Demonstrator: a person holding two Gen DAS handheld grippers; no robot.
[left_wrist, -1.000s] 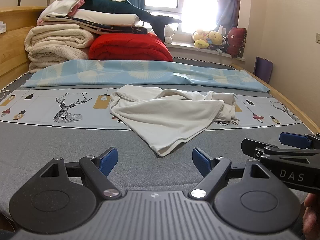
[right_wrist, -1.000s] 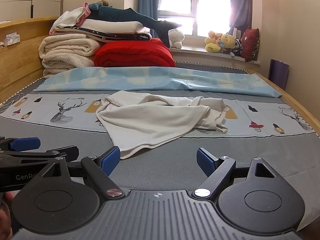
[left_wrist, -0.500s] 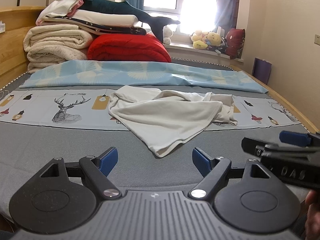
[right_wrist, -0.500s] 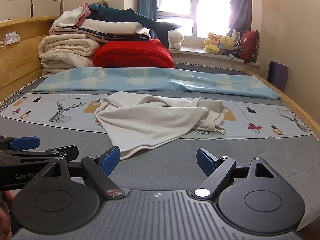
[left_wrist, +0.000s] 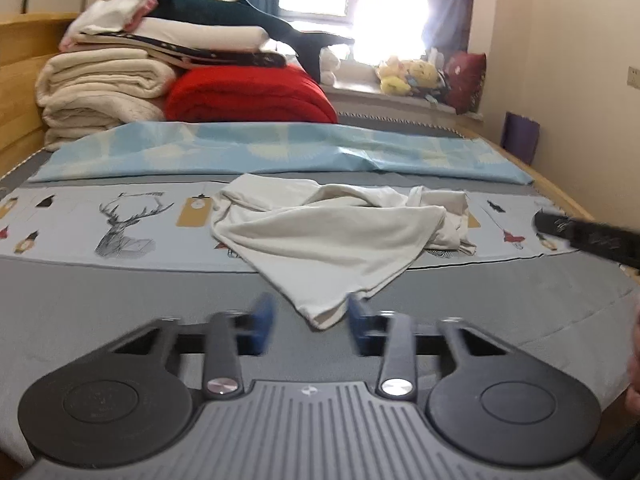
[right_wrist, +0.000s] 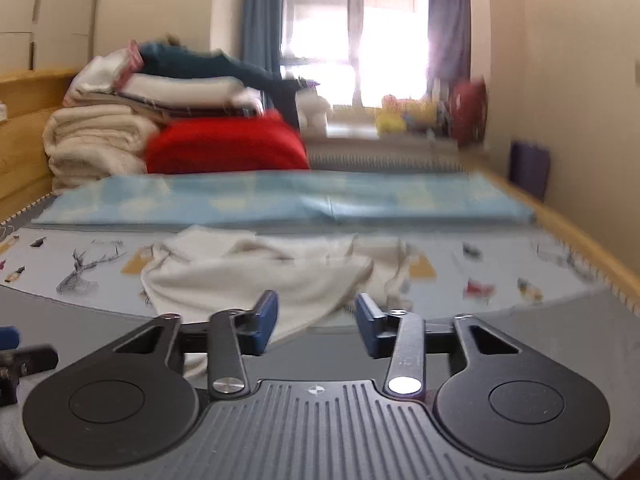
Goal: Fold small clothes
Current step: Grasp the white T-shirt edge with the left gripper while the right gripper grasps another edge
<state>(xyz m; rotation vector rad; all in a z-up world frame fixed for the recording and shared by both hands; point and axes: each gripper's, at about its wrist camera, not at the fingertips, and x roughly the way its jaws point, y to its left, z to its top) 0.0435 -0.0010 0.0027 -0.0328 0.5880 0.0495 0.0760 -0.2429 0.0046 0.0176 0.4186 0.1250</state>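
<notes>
A crumpled cream garment lies in the middle of the bed, on the printed sheet and the grey cover. Its near corner points toward me. My left gripper is just short of that corner; its jaws are closing, and the corner shows in the gap with no pad pressing on it. My right gripper is also closing, close in front of the garment, whose near edge shows between the blue pads untouched. Blurred, the right gripper crosses the left view's right edge. The left gripper peeks in at the right view's left edge.
Folded cream blankets and a red quilt are stacked at the bed's far end, with a light blue sheet in front of them. Plush toys sit on the windowsill. A wooden bed rail runs along the right.
Both grippers' jaws have narrowed from wide open. Both have moved forward toward the garment, so its near corner now sits between the left fingertips. The right view has blurred with motion.
</notes>
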